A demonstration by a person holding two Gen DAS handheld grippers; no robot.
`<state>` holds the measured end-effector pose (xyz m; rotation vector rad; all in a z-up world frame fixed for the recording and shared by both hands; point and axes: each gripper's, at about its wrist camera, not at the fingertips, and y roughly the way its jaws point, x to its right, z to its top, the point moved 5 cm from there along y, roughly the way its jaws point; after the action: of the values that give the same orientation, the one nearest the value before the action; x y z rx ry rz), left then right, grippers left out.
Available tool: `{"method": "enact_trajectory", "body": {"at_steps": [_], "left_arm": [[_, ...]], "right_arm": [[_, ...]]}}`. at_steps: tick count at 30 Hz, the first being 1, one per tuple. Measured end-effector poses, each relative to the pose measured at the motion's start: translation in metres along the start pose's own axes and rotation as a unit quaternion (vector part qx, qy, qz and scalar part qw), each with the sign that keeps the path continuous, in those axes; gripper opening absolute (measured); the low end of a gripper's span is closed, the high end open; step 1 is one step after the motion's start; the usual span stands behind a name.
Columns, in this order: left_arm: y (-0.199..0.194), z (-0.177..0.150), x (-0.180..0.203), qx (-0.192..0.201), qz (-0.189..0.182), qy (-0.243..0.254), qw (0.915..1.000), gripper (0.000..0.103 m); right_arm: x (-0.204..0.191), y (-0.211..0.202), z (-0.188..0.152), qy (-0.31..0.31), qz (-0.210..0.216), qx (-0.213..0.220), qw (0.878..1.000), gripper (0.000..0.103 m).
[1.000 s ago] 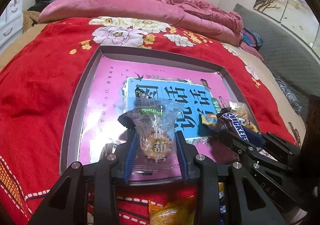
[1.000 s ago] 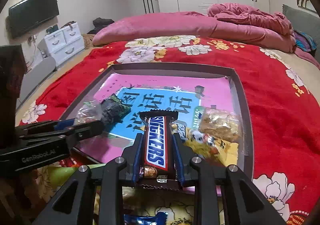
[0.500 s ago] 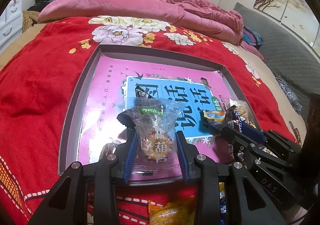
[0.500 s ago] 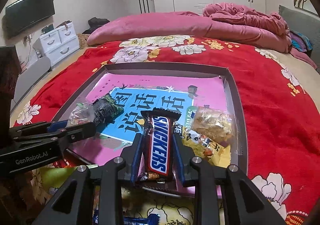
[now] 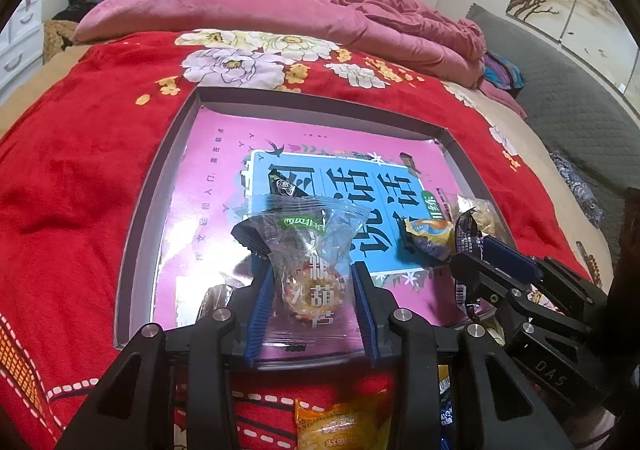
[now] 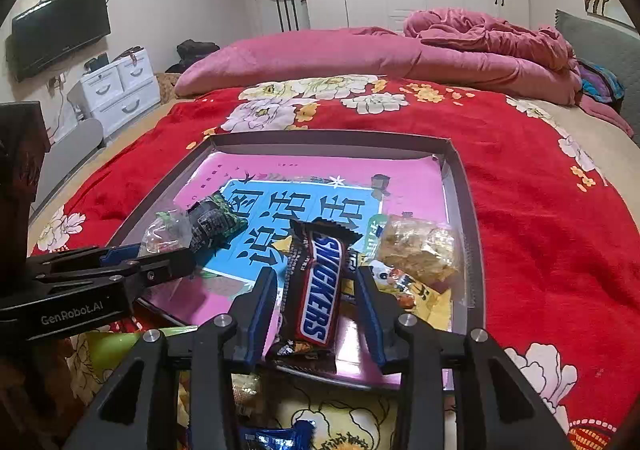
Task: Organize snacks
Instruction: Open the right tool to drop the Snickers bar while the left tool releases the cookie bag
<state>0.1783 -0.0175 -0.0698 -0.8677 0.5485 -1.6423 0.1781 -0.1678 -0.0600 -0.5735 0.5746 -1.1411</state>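
Red flowered bedding (image 6: pixel 532 234) is carrying everything, and on it a shallow grey tray (image 6: pixel 466 210) is lying with a pink and blue book cover (image 5: pixel 224 186) lining its floor. Snacks are gathering in the tray's near half: a clear bag of pale crisps (image 6: pixel 416 248) is sitting by the right wall, touching a yellow packet (image 6: pixel 404 284), and a small dark green pack (image 6: pixel 216 218) is lying toward the left.

Inside the right gripper (image 6: pixel 316 304) a chocolate bar (image 6: pixel 318 286) is lying lengthwise, its far end pointing into the tray. The jaws are standing apart with a gap showing on each side, so the bar looks released rather than squeezed, apparently resting over the tray's near edge. It is probably firm and fairly dense in a slick wrapper, so a grip across its middle would likely suit best; the crimped ends would slip.

Between the blue pads of the left gripper (image 5: pixel 314 300) a clear candy bag (image 5: pixel 310 250) is sitting above the tray's near edge. The pads are lying near the bag's sides, but whether they are pinching it or have let go cannot be told. It appears light and crinkly, the round sweet inside possibly brittle, so a gentle hold across the sweet itself would seem safer than one on loose film.

An orange packet (image 5: pixel 340 426) is waiting on the bedding outside the tray.
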Motion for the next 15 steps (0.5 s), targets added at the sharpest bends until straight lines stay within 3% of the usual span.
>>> {"method": "enact_trajectory", "body": {"at_steps": [15], "left_arm": [[-0.0043, 0.0007, -0.0020, 0.004, 0.002, 0.001, 1.0000, 0.051]], "right_arm": [[0.0058, -0.0102, 0.0031, 0.008, -0.003, 0.015, 1.000, 0.049]]}}
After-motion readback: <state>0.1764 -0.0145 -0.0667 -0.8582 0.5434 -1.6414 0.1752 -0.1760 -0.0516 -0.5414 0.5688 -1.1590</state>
